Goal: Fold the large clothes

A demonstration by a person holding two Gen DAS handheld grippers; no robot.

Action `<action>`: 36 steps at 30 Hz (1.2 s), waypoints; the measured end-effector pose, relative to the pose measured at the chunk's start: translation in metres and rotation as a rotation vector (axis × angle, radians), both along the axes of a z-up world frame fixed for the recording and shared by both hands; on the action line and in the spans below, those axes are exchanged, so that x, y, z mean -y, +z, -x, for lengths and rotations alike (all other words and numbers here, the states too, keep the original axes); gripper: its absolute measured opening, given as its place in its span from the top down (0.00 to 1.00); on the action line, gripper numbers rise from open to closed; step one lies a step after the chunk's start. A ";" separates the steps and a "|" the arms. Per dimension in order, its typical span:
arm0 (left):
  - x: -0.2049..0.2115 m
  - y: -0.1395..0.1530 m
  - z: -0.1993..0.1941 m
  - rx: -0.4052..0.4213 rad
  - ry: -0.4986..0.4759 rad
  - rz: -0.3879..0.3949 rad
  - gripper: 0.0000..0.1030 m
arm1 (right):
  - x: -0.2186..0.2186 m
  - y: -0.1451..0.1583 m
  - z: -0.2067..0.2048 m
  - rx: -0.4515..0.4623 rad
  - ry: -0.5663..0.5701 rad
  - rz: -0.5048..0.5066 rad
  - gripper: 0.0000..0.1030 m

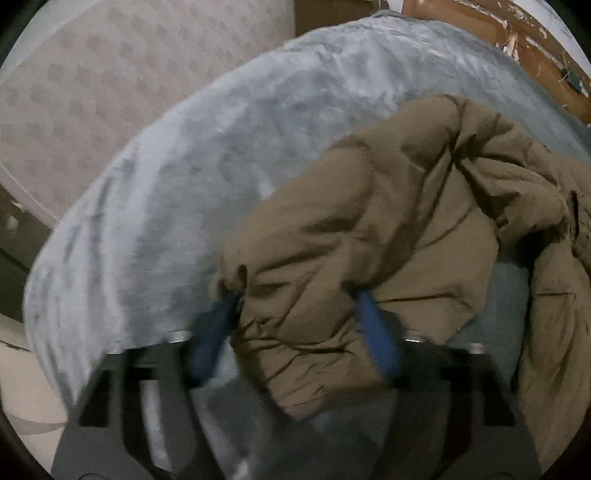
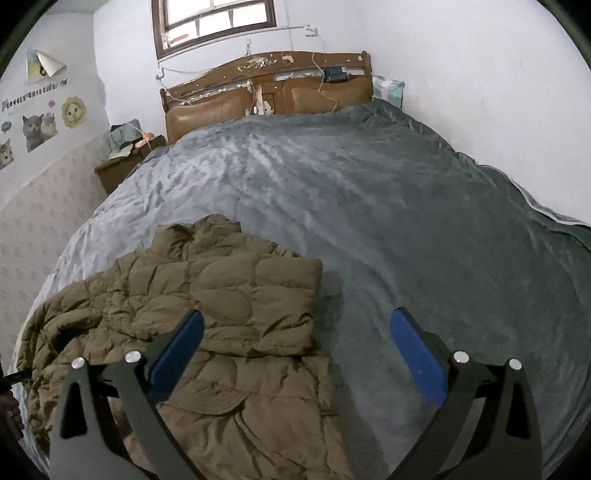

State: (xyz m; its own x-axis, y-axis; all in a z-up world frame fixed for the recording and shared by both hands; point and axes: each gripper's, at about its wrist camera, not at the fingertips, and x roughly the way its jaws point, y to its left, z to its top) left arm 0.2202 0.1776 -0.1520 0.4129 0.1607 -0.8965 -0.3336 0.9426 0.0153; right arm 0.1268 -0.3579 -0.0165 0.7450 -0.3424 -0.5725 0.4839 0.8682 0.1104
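Observation:
A brown quilted puffer jacket (image 2: 221,314) lies partly folded on the grey-blue bed cover (image 2: 406,206), near the bed's front left. In the left wrist view the jacket (image 1: 388,221) is bunched and lifted. My left gripper (image 1: 295,299) has its blue fingers (image 1: 376,332) set on either side of a thick fold of the jacket and holds it. My right gripper (image 2: 297,332) is open and empty, hovering above the jacket's right edge and the bare cover.
A brown wooden headboard (image 2: 266,88) stands at the far end under a window (image 2: 218,22). A nightstand with clutter (image 2: 127,155) is at the bed's far left. A wall with cat stickers (image 2: 33,122) runs along the left. Floor shows in the left wrist view (image 1: 22,380).

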 end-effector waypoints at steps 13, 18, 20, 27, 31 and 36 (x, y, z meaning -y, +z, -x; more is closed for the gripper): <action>0.002 0.121 0.014 0.365 0.034 -0.232 0.88 | 0.016 -0.011 -0.004 0.002 -0.004 -0.064 0.02; 0.024 0.158 0.001 0.411 -0.038 -0.077 0.89 | 0.014 -0.013 -0.012 -0.009 0.019 -0.055 0.02; 0.042 0.171 -0.004 0.429 -0.090 0.036 0.89 | 0.011 -0.015 -0.015 -0.019 0.031 -0.043 0.02; 0.155 0.179 -0.027 0.457 -0.356 0.369 0.89 | 0.008 -0.026 -0.028 -0.056 0.060 -0.055 0.02; 0.218 0.159 -0.043 0.390 -0.465 0.541 0.89 | 0.011 -0.030 -0.028 -0.059 0.052 -0.072 0.02; 0.286 0.125 -0.045 0.325 -0.602 0.641 0.90 | 0.026 -0.037 -0.028 -0.031 0.006 -0.160 0.02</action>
